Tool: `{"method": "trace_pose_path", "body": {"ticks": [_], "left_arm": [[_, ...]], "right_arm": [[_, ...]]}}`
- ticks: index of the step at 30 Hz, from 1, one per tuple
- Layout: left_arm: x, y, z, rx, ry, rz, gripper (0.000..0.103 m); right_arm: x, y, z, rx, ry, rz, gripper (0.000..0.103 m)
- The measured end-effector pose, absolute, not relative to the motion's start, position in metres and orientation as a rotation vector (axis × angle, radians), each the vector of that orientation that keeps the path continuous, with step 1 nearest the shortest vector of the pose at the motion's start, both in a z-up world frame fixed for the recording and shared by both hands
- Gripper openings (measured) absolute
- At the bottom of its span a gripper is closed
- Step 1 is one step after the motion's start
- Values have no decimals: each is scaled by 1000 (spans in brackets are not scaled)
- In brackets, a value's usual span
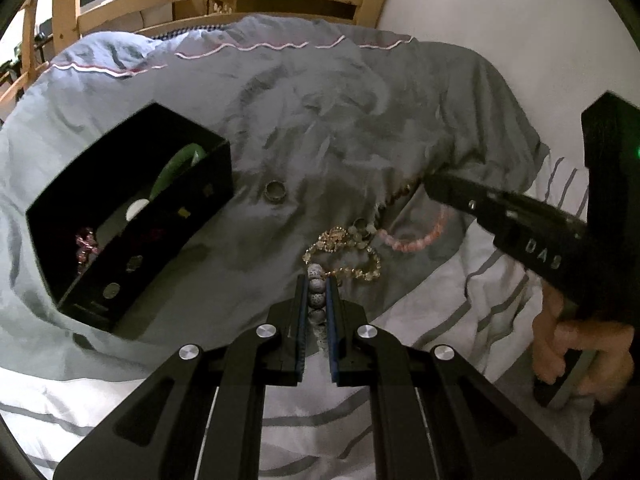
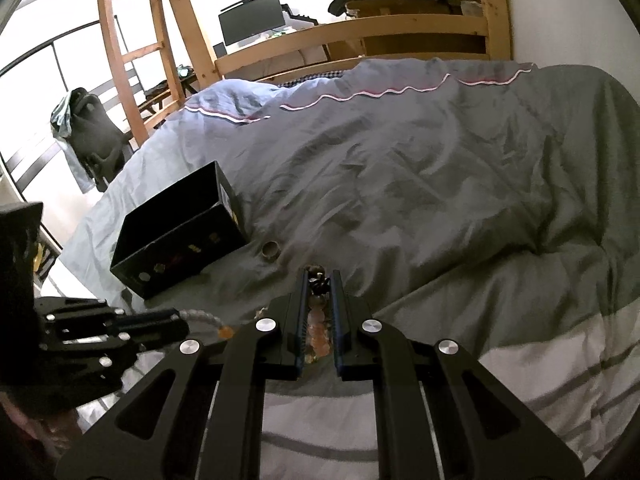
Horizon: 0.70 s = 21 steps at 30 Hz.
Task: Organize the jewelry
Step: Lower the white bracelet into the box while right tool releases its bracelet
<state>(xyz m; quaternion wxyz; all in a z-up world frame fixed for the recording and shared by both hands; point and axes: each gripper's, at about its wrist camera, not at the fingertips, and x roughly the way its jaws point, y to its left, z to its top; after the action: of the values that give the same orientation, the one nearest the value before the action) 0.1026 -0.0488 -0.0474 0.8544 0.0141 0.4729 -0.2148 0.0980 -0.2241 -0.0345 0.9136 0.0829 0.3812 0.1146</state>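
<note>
My left gripper (image 1: 318, 282) is shut on a grey speckled bead bracelet (image 1: 316, 298), just above the grey duvet. In the right wrist view that left gripper (image 2: 180, 322) shows at the left edge, the grey bracelet (image 2: 204, 317) hanging from its tip. My right gripper (image 2: 320, 278) is shut on a strand of dark and pink beads (image 2: 319, 322). From the left wrist view, the right gripper (image 1: 430, 182) is at the right, with the pink beads (image 1: 416, 242) looping below it. A gold chain bracelet (image 1: 344, 258) lies between the grippers. A metal ring (image 1: 275, 191) lies near the black box (image 1: 132, 236).
The open black box (image 2: 180, 240) holds a green bangle (image 1: 176, 170) and a pink piece (image 1: 86, 244). The ring (image 2: 271, 249) sits right of it. A wooden bed rail (image 2: 352, 36) runs behind the duvet (image 2: 440, 184). A hand (image 1: 576, 352) grips the right tool.
</note>
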Motion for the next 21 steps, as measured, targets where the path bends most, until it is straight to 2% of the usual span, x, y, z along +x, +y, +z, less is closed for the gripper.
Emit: {"method": "trace_pose_path", "body": {"ticks": [21], "left_arm": [[93,-23,-6,6,915,-437,8]], "right_arm": [[76,-210,1,166,756,202,11]]}}
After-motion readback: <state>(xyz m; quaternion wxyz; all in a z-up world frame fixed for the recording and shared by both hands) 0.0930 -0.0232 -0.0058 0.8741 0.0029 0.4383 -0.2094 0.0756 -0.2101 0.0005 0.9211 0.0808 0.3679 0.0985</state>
